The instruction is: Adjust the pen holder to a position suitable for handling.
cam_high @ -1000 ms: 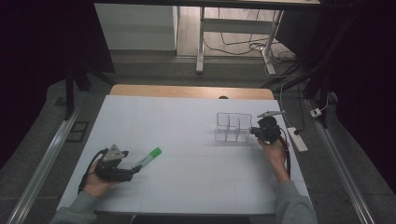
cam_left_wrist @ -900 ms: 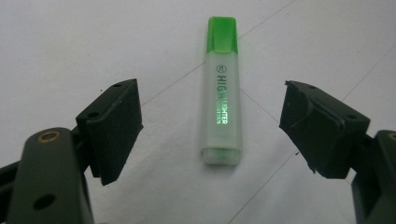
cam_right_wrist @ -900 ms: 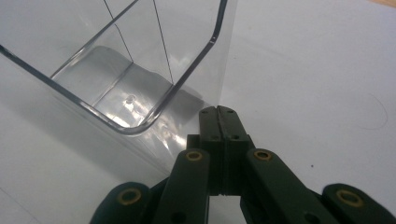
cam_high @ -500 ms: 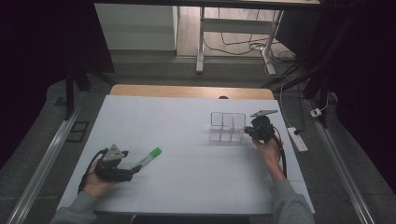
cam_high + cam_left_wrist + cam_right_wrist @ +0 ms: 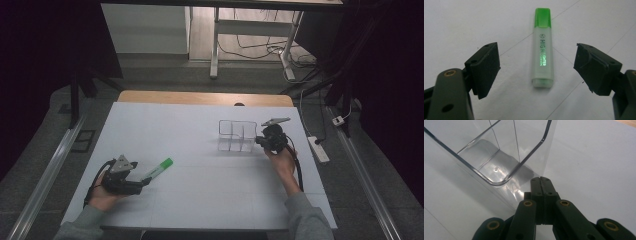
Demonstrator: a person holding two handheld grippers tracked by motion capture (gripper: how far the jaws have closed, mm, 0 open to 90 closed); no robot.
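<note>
Green highlighter [image 5: 543, 47] lies flat on the white table [image 5: 200, 125], front-left, cap pointing away, centred between the wide-open jaws of the left gripper [image 5: 536, 68], nothing held; advance a bit, square up on the barrel, then close. Right gripper [image 5: 541, 182] is closed and empty, tips against the clear organizer [image 5: 499, 152] wall. Table between them looks bare, front edge near

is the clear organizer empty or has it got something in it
Empty. The right gripper view shows the clear organizer with a bare bottom; the green highlighter lies on the table between the open left gripper jaws.
</note>
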